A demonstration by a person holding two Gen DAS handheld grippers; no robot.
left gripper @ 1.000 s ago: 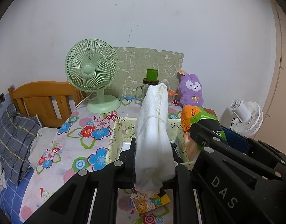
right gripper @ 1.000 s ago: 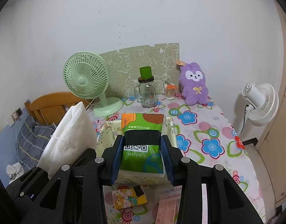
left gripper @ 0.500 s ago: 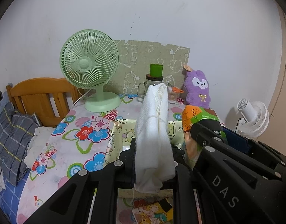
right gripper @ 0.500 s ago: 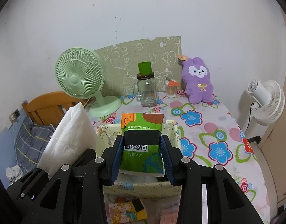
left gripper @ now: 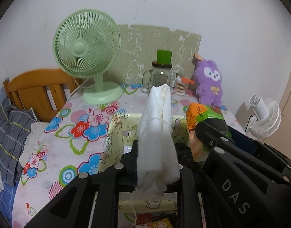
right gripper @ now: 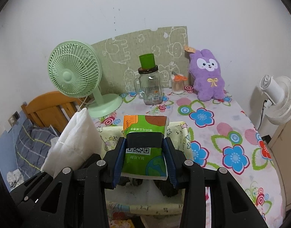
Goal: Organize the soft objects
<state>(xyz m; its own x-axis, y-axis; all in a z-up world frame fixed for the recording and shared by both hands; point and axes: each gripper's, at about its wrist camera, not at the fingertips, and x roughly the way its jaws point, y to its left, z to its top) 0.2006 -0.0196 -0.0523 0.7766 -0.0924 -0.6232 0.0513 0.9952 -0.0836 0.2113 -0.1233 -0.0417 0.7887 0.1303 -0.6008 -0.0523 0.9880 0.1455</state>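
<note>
My left gripper [left gripper: 156, 163] is shut on a white folded cloth [left gripper: 156, 138] that stands up between its fingers, above the pale yellow fabric basket [left gripper: 115, 133]. The cloth also shows at the left of the right wrist view [right gripper: 75, 142]. My right gripper [right gripper: 144, 152] is shut on a green tissue pack [right gripper: 145, 138], held over the same basket [right gripper: 181, 133]. The pack shows in the left wrist view [left gripper: 204, 115] to the right of the cloth. Something dark lies inside the basket [right gripper: 164, 188].
A green desk fan [right gripper: 75, 76], a glass jar with a green lid [right gripper: 150, 83], a cotton swab pot [right gripper: 177, 84] and a purple plush rabbit [right gripper: 208, 76] stand at the back of the flowered table [right gripper: 221, 133]. A white fan [right gripper: 278, 98] is right, a wooden bed [left gripper: 37, 89] left.
Both grippers have moved forward over the table and lowered toward the basket, each still holding its load. The basket now lies directly under them.
</note>
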